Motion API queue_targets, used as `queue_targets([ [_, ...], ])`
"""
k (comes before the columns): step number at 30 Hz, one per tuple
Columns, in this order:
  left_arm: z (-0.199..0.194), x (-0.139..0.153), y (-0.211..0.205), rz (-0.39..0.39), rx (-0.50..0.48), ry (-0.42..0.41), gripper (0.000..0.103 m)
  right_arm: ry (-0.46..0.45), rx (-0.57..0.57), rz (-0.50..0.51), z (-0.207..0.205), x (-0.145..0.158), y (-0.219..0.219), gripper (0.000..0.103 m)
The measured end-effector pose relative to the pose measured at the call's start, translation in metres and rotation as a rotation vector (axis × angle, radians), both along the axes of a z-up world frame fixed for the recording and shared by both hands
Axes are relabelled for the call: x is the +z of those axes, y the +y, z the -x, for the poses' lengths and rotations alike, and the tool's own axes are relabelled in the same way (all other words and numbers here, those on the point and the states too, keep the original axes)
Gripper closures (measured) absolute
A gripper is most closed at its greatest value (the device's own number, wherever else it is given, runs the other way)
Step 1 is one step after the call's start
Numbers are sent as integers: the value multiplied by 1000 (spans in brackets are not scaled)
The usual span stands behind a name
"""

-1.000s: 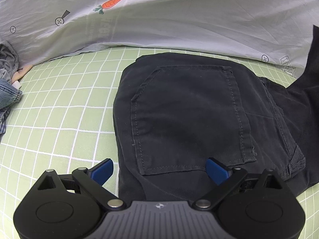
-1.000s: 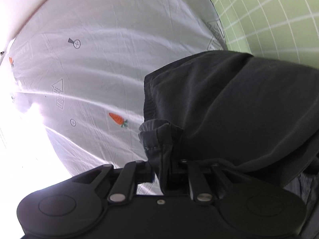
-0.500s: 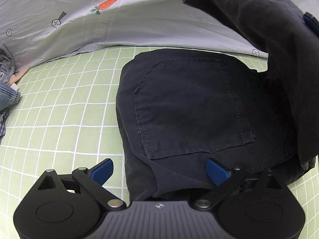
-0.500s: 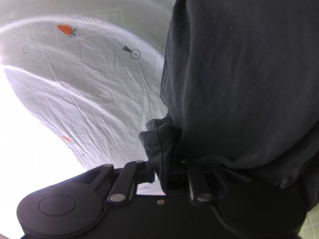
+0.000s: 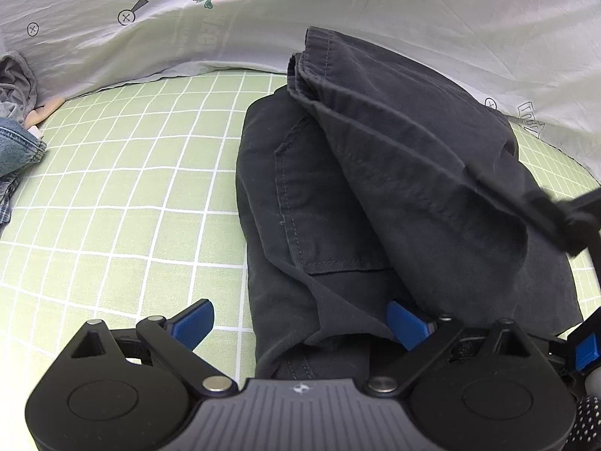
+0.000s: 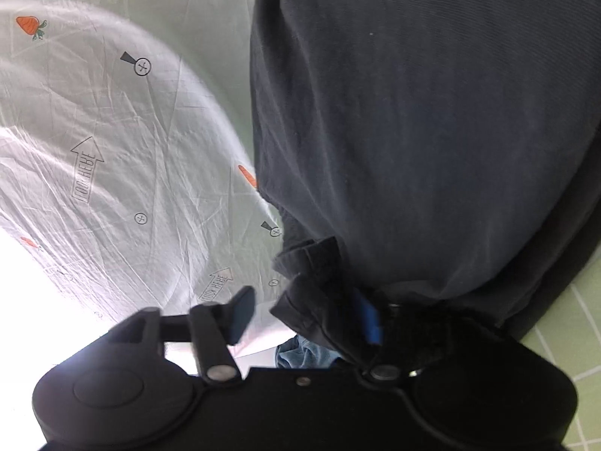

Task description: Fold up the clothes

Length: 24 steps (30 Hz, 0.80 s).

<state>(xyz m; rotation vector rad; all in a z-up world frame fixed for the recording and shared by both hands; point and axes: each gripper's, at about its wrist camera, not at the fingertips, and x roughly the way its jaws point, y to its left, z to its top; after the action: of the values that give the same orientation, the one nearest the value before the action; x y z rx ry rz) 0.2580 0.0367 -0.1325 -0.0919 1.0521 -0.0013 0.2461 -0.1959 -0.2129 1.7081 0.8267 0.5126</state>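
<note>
Dark charcoal cotton trousers (image 5: 375, 195) on green grid-checked bedsheet (image 5: 124, 188): leg half now laid over seat, right gripper (image 6: 304, 314) newly parted, apparently releasing hem; left gripper (image 5: 300, 323) spread wide astride waistband; fold nearly complete.

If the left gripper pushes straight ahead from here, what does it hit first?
The left gripper already straddles the near edge of the dark trousers; going on, it probably meets their folded-over leg first.

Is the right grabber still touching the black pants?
Touching. In the right wrist view, the right gripper has opened, but the black pants hem still drapes against its blue right finger pad; the other finger stands clear.
</note>
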Motion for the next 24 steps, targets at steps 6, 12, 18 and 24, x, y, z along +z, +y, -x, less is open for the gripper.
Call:
queue_targets([
  [6,6,7,2,-2,10,-12,5,-23,12,58,1,19,-6,5],
  [12,17,21,10,14,43,-37,5,-84,-13,121,8,43,-23,0],
  [18,29,40,21,48,82,-72,5,-98,-120,718,20,87,-51,0],
  [24,36,68,26,140,87,-135,5,-95,35,1590,26,84,-36,0],
])
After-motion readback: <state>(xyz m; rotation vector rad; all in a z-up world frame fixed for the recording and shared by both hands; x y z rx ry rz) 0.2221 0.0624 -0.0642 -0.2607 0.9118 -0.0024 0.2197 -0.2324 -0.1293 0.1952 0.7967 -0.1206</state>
